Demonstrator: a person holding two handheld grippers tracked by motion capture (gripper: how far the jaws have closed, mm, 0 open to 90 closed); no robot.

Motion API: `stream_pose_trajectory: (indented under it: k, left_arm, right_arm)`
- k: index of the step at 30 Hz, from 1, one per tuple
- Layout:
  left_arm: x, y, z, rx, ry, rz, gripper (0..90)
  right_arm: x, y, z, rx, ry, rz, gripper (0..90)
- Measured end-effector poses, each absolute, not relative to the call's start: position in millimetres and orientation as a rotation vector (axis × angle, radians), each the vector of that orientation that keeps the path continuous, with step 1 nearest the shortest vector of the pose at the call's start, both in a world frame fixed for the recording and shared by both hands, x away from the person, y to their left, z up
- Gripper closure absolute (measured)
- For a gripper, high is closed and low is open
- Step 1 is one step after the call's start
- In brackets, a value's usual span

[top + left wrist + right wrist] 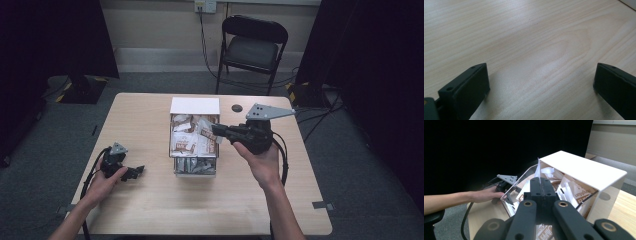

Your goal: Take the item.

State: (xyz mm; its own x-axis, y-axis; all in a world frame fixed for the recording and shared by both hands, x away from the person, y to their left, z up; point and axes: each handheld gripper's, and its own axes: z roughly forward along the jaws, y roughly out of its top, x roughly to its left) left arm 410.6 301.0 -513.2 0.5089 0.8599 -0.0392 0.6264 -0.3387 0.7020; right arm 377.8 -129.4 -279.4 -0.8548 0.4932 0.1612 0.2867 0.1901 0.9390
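carefully, the packet (538,171) clenched in the right tongs (540,185) should be lifted straight from the box (195,106) (left tongs (540,82) released, lower left).

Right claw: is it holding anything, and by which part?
Yes. The right claw is shut on a thin white packet, pinching its lower edge above the white box.

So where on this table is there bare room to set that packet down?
Bare table lies along the near edge, and between the left hand-held gripper and the box. The box is crowded with packets; the right hand-held gripper pinches one.
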Motion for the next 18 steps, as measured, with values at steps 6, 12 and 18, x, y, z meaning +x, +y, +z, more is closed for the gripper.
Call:
stream_pose_trajectory:
  k: [6, 12, 18]
  left_arm:
    - [410.7, 301.0, -513.1, 2.084, 1.210, 0.447, 0.0]
    - [410.6, 301.0, -513.2, 2.083, 1.210, 0.449, 0.0]
    - [410.6, 301.0, -513.2, 2.083, 1.210, 0.448, 0.0]
  right_arm:
    - [377.0, -134.7, -276.3, 0.759, 2.267, 1.733, 90.0]
    - [375.2, -141.5, -273.7, 0.769, 2.257, 1.727, 90.0]
    - [373.7, -152.3, -273.1, 0.794, 2.239, 1.715, 90.0]
